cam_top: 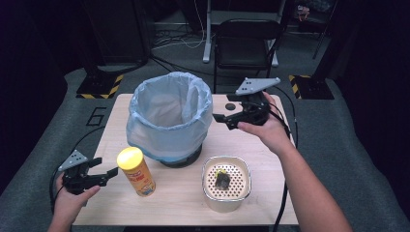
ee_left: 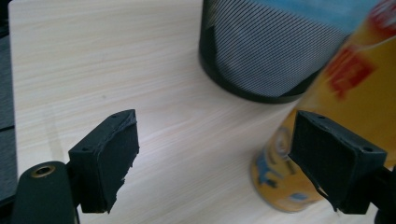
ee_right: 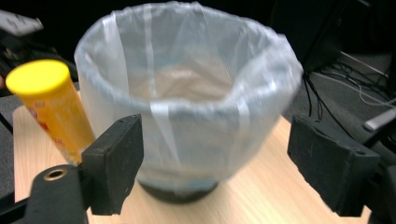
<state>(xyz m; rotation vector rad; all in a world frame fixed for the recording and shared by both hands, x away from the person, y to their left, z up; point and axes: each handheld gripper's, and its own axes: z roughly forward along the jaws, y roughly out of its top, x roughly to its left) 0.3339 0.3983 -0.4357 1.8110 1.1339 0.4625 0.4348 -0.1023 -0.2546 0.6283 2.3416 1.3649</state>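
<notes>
The yellow can (cam_top: pixel 137 171) is stood near the bench's (cam_top: pixel 116 116) front-left corner, just beside the released left claw (cam_top: pixel 114 172), while the right claw (cam_top: pixel 217 118) is held empty beside the lined bin (cam_top: pixel 169 116).

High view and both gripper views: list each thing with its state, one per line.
Bin: upright, lined with a bag, looks empty.
Yellow can: upright, lid on.
Perforated container: on the table, small dark item inside.
Left gripper: open, beside the can.
Right gripper: open, nothing between the jaws, facing the bin.
</notes>
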